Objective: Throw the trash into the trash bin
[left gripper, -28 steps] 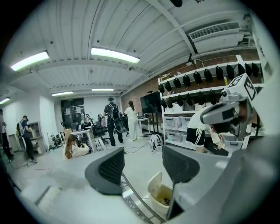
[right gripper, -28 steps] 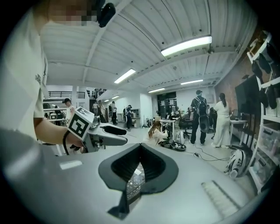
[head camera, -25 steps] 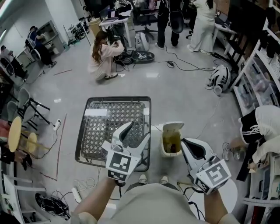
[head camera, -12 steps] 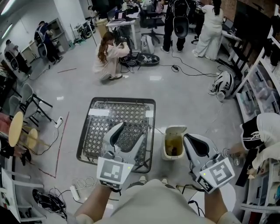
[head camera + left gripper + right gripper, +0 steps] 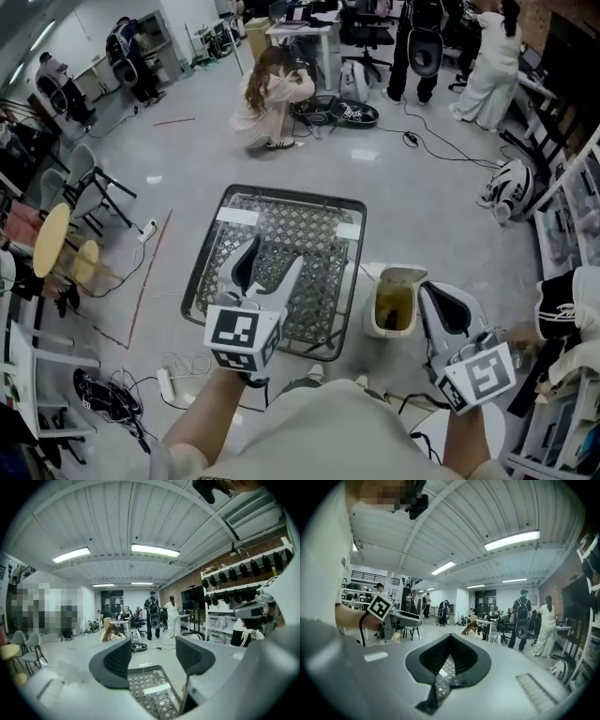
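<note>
A small white trash bin [image 5: 371,315] with a yellowish liner and a raised lid stands on the floor just right of a black mesh table [image 5: 281,225]. My left gripper [image 5: 272,255] hovers over the table's near half. Its jaws are opening and nothing is between them; the left gripper view shows the left gripper [image 5: 153,656] with only the table [image 5: 152,691] below it. My right gripper [image 5: 428,287] is held just right of the bin, fingertips together and empty. In the right gripper view the tips of the right gripper [image 5: 450,637] meet. No trash is visible on the table.
A person crouches [image 5: 270,94] on the floor beyond the table, and others stand by desks at the back. Chairs and a round stool [image 5: 56,239] are at the left. A power strip with cables [image 5: 173,382] lies near my feet. Shelves line the right side.
My left gripper has swung left and farther out over the mesh table, and its jaws stand a little wider. The right gripper stays beside the bin, slightly higher.
</note>
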`<state>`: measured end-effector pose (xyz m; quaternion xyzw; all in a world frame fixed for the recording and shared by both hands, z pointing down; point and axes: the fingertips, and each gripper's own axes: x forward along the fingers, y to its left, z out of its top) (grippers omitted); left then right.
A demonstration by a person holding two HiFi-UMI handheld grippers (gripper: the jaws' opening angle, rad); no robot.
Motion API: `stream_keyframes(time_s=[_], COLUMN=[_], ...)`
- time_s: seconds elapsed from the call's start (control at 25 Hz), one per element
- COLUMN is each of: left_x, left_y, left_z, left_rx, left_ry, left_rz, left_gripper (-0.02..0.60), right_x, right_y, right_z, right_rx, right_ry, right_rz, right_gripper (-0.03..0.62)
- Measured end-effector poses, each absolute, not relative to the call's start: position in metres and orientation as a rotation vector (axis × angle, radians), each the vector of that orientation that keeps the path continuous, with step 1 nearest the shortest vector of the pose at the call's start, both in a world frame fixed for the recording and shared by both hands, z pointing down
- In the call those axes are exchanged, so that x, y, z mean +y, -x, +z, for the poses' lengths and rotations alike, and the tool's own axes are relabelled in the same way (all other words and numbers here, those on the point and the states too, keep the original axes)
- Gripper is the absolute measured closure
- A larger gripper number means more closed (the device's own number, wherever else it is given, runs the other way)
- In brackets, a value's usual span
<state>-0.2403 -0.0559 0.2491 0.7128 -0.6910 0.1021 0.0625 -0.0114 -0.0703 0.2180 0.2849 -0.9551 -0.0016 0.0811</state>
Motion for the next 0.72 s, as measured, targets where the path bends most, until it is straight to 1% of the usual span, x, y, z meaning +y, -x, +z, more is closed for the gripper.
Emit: stream_keyframes(time_s=[0.16, 0.2, 0.28, 0.4, 0.52, 0.72], left_x=[-0.053, -0.052, -0.050, -0.048, -0.043, -0.041], left_y=[0.285, 0.295, 0.313, 0.330, 0.346, 0.365], left_z=[0.285, 0.295, 0.317, 0.352, 0.391, 0.464], left_rx=[-2.088, -2.090, -2.095, -2.070, -2.035, -1.944], left_ry=[-1.947, -1.893, -1.807, -1.714, -1.620, -1.441], left_rz=[0.266, 0.268, 0.285, 0.318, 0.344, 0.289], left_gripper=[0.275, 0.258, 0.253, 0.249, 0.225, 0.218], right_x=[-0.074, -0.075, -0.078, -0.082, -0.084, -0.090], right_y=[0.031, 0.036, 0.046, 0.061, 0.079, 0.104], right_z=[0.229, 0.233, 0.241, 0.254, 0.268, 0.298], right_rx=[-2.857, -2.861, -2.867, -2.860, -2.849, -2.808], right_ry=[-0.783, -0.767, -0.740, -0.694, -0.647, -0.595], right_rz=[-0.007, -0.003, 0.007, 0.027, 0.054, 0.136], right_gripper=[0.591, 0.591, 0.591, 0.591, 0.591, 0.591])
